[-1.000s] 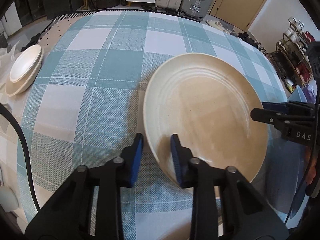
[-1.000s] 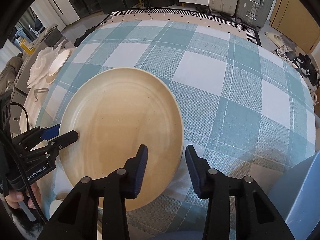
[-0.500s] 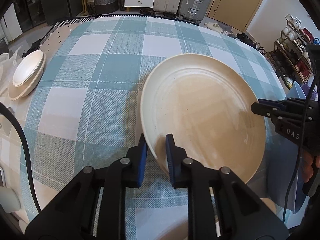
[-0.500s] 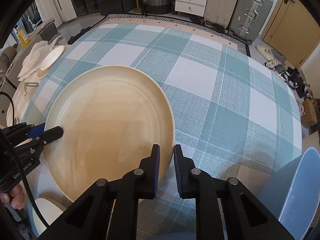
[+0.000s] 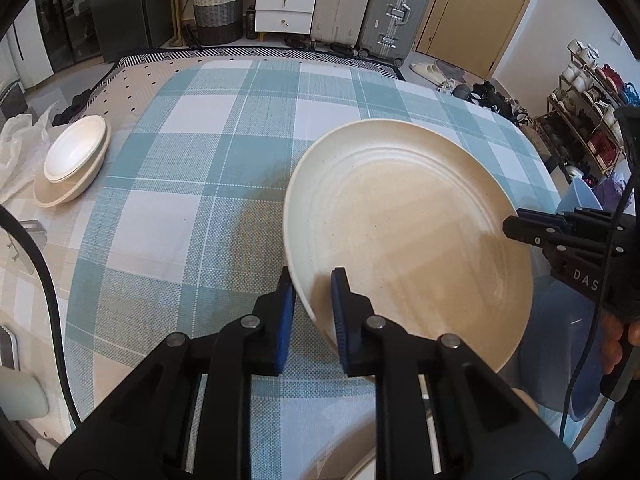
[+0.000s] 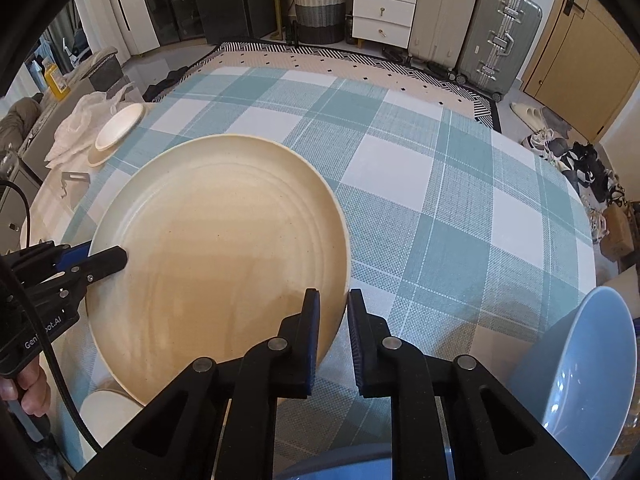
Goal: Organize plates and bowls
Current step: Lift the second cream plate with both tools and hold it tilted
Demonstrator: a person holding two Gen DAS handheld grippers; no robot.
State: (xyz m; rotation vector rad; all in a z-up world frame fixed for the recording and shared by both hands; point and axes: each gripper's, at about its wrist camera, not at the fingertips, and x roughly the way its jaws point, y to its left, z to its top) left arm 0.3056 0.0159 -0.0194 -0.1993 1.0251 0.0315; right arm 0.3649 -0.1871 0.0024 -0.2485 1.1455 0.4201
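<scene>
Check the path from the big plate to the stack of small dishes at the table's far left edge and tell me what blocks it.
Nothing visible does. The big plate is clamped at opposite rims by the left gripper and right gripper; only bare checked tablecloth lies between it and the stack of small dishes.

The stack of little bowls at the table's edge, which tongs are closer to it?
Left. The left tongs pinch the big plate on the rim facing the stacked bowls. The right tongs pinch the plate's opposite rim, farther away.
</scene>
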